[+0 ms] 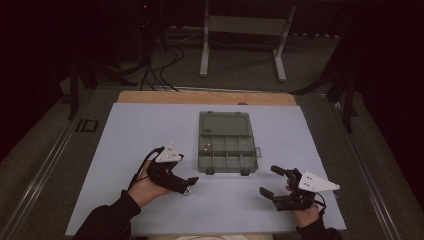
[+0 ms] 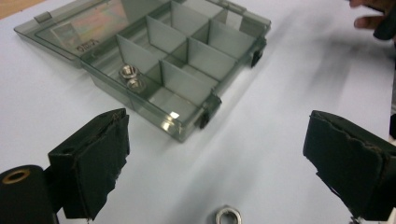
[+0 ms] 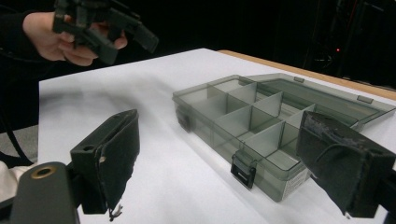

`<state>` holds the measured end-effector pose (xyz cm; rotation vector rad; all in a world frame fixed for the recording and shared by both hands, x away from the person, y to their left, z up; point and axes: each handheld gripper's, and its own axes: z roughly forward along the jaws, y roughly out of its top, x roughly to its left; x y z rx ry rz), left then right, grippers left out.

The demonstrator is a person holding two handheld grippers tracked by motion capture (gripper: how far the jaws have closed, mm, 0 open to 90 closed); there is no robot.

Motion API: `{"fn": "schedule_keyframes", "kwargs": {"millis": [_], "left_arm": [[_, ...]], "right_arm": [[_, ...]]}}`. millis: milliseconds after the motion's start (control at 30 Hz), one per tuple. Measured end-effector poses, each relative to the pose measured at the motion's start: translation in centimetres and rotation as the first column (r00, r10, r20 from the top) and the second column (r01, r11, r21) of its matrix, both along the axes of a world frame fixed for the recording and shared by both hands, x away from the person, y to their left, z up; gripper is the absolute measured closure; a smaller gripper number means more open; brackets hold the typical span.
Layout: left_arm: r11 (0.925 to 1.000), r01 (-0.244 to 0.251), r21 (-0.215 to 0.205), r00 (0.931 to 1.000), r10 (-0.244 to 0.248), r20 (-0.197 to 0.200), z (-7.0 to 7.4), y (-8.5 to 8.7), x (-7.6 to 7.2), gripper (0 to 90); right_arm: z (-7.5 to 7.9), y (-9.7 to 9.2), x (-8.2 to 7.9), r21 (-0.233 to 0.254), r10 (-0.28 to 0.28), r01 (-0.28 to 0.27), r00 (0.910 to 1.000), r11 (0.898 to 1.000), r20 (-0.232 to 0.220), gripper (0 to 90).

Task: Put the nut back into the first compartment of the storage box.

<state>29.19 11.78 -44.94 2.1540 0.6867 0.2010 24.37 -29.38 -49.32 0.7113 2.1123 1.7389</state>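
The loose nut lies flat on the blue-grey mat, just in front of the compartment box on its latch side, and sits between your left gripper's jaws without touching either pad. Those jaws stand wide apart and have hold of nothing.

The compartment box itself rests near the middle of the mat with its clear lid swung fully open and lying flat behind it. Two nuts lie together in one of its cells (in the high view, the far-left cell); the other cells that can be made out look bare. Both front latches hang undone.

In the high view, your left gripper is held low over the mat, near the box's front-left corner. Your right gripper is held off the box's front-right corner, a little apart from it, its jaws likewise spread wide with nothing between them. Seen from the right gripper, the box lies just beyond its open pads.

The mat covers a wooden table.
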Motion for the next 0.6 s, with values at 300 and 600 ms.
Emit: {"fn": "schedule_keyframes", "kwargs": {"millis": [300, 600], "left_arm": [[0.9973, 0.066, 0.032, 0.997, -0.065, -0.042, -2.1, -0.1, -1.9, 15.9], [0.9913, 0.111, 0.071, 0.9916, -0.106, -0.075, -3.2, 0.0, -2.2, 32.4]], "right_arm": [[0.0, 0.0, 0.0, 0.0, -0.001, 0.001, 1.0, 1.0, 0.001, 13.6], [0.0, 0.1, 0.0, 0.0, 0.0, 0.0, 1.0, 1.0, 0.001, 13.6]]}}
